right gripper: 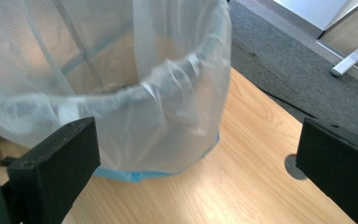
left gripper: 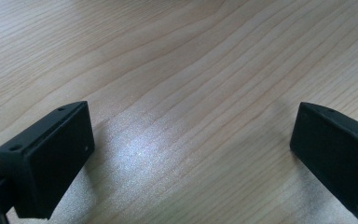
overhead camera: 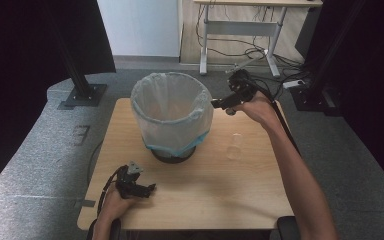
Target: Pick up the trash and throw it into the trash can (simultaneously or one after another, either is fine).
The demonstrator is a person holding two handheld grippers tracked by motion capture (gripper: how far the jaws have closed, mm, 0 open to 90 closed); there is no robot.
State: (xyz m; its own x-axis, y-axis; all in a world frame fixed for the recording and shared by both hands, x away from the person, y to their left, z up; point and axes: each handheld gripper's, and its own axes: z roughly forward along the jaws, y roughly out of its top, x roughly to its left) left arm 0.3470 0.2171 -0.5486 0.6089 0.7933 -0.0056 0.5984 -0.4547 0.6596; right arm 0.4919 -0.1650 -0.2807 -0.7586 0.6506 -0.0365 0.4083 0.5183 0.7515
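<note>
The high view is soft and low in detail, its left and right edges sunk in near-black, while the table [overhead camera: 200, 190] is evenly lit from overhead. The bin [overhead camera: 172, 116] throws only a small dark shadow at its base.

In the left gripper view a pale sheen lies on the wood between the jaws — a diffuse glare, grainy — and faint shadows spread beside each jaw. The jaws themselves are slightly blurred.

In the right gripper view the bag [right gripper: 135, 93] beyond the left jaw glows translucent, with bright creases at the rim; a warm highlight sits on the wood between the jaws. Both near jaws are out of focus.
</note>
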